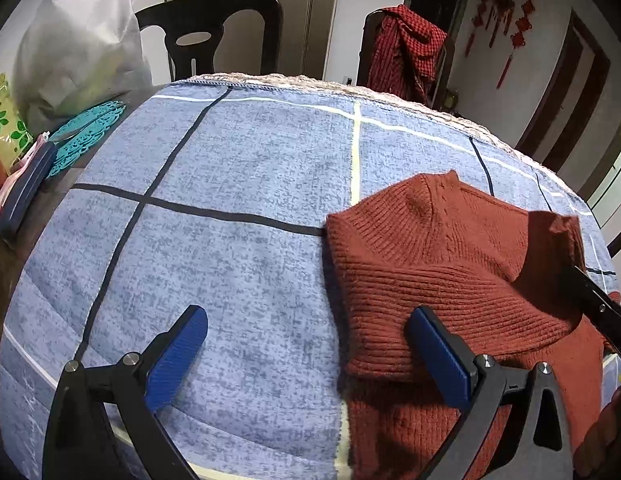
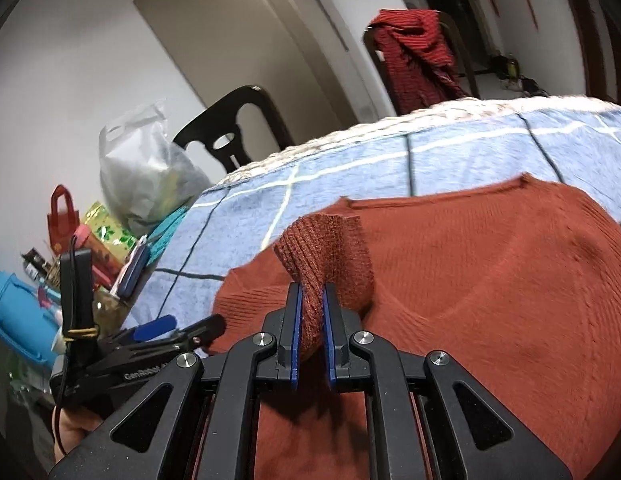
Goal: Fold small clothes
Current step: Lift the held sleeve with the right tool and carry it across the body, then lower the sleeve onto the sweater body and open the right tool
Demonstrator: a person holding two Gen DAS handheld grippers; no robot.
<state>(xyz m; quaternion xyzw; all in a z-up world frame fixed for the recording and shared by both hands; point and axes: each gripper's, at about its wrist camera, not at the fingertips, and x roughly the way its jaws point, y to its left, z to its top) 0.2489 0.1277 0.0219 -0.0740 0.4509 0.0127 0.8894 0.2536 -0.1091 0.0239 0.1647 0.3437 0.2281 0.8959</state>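
Observation:
A rust-red knitted sweater (image 1: 450, 264) lies on the blue checked cloth (image 1: 238, 184), on its right side; one sleeve is folded across the body. My left gripper (image 1: 306, 344) is open and empty, its right finger over the sweater's left edge, its left finger over bare cloth. My right gripper (image 2: 310, 320) is shut on the sweater's ribbed sleeve cuff (image 2: 330, 256) and holds it lifted above the sweater body (image 2: 490, 280). The right gripper also shows at the right edge of the left wrist view (image 1: 590, 296).
A white plastic bag (image 1: 78, 44), a teal mat (image 1: 86, 132) and a dark blue case (image 1: 24, 192) lie at the table's left edge. Two dark chairs stand behind the table, one (image 1: 402, 44) draped with a red checked garment.

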